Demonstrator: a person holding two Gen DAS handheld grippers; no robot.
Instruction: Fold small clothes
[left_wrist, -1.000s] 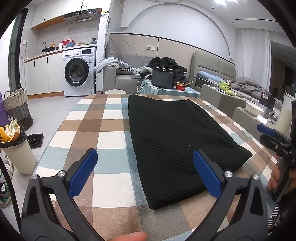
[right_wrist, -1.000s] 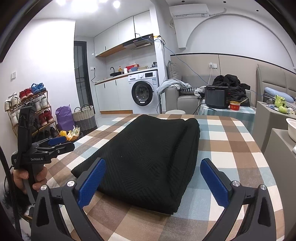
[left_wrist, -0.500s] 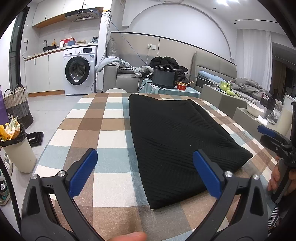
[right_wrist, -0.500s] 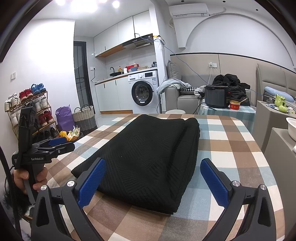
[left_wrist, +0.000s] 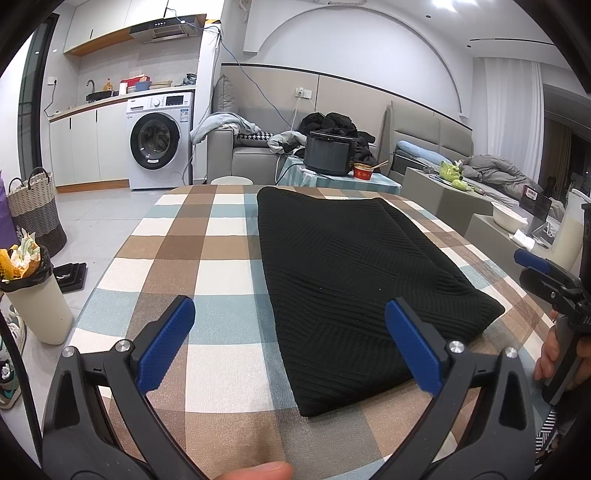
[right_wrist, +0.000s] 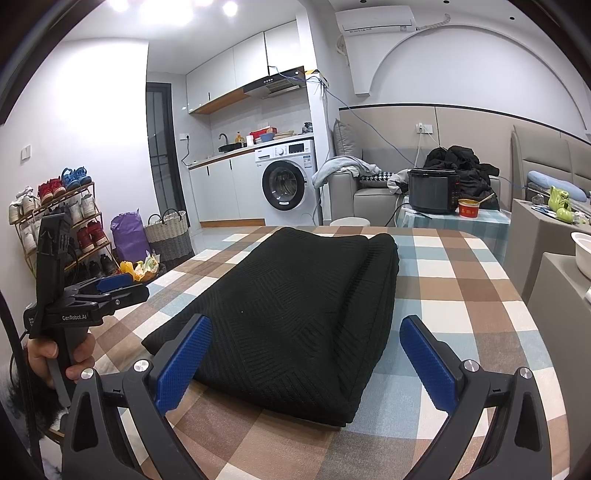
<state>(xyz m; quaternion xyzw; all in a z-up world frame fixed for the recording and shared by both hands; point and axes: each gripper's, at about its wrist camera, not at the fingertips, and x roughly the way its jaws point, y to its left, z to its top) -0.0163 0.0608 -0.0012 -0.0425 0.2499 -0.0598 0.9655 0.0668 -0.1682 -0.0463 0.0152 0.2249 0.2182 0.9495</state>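
In the left wrist view, the left gripper (left_wrist: 290, 341) is held above the checked counter (left_wrist: 221, 266), its blue fingers (left_wrist: 166, 343) spread apart and empty. The folded black garment (left_wrist: 354, 280) is laid flat on the counter, just ahead. The right gripper (left_wrist: 535, 269) is seen at the right edge; a bin (left_wrist: 37, 302) stands on the floor.

In the right wrist view, the right gripper (right_wrist: 312, 356) is likewise spread wide, nothing clamped, with the garment (right_wrist: 295, 310) lying between and beyond its fingers (right_wrist: 183, 363). The left gripper (right_wrist: 110, 291) is seen at left, near a shoe rack (right_wrist: 55, 221).
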